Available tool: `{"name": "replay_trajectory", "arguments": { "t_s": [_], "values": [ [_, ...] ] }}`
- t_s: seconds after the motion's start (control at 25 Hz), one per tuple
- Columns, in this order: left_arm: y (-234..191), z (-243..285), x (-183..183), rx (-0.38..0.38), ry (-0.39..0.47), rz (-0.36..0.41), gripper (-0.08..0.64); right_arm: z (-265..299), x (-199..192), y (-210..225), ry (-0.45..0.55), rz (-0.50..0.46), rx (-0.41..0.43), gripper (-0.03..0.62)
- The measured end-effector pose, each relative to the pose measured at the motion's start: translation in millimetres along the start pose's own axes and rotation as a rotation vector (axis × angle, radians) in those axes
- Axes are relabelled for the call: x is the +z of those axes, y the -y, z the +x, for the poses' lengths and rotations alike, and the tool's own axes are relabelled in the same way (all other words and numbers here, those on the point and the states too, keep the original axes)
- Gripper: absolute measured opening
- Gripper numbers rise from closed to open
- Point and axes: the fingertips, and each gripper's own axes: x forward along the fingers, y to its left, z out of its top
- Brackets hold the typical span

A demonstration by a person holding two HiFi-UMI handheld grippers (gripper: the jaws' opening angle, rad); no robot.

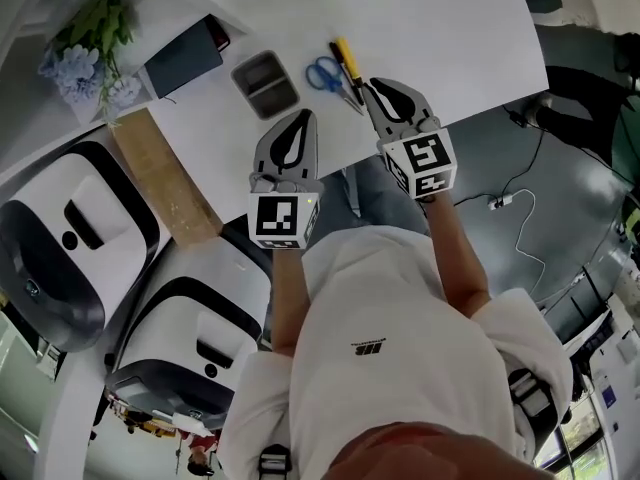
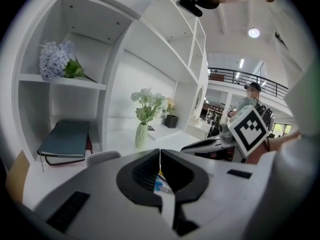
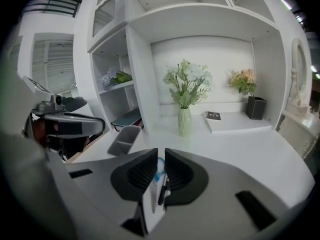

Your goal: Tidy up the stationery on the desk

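Observation:
Blue-handled scissors (image 1: 323, 73) and a yellow-and-black pen (image 1: 346, 65) lie side by side on the white desk (image 1: 450, 38). A grey tray (image 1: 265, 83) sits just to their left. My right gripper (image 1: 372, 86) hovers just right of the pen with its jaws drawn together and nothing between them. In its own view the scissors (image 3: 159, 167) show through the narrow slit. My left gripper (image 1: 303, 116) is over the desk's near edge, shut and empty, below the tray (image 2: 102, 156).
A dark notebook (image 1: 183, 58) lies at the desk's left, under a shelf with blue flowers (image 1: 85, 53). A vase of flowers (image 3: 184, 120) and a small book (image 3: 220, 116) stand at the back. A brown board (image 1: 165, 178), white machines (image 1: 70, 238) and a floor cable (image 1: 520, 218) surround the desk.

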Motion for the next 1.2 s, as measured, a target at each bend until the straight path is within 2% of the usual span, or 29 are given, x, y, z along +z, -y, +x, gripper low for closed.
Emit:
{"name": "replay_trajectory", "arguments": {
  "t_s": [0.4, 0.72, 1.2],
  "values": [
    [-3.9, 43.7, -13.4, 0.013, -0.036, -0.003, 0.0, 47.9, -14.4, 17.6, -0.081, -0.042, 0.047, 0.029],
    [-0.8, 74.6, -24.3, -0.008, -0.082, 0.01, 0.0, 87.3, -27.9, 29.7, -0.155, -0.028, 0.083, 0.054],
    [-2.5, 92.9, -25.2, -0.02, -0.096, 0.014, 0.0, 124.6, -46.7, 36.7, -0.239, 0.009, 0.096, 0.082]
  ]
}}
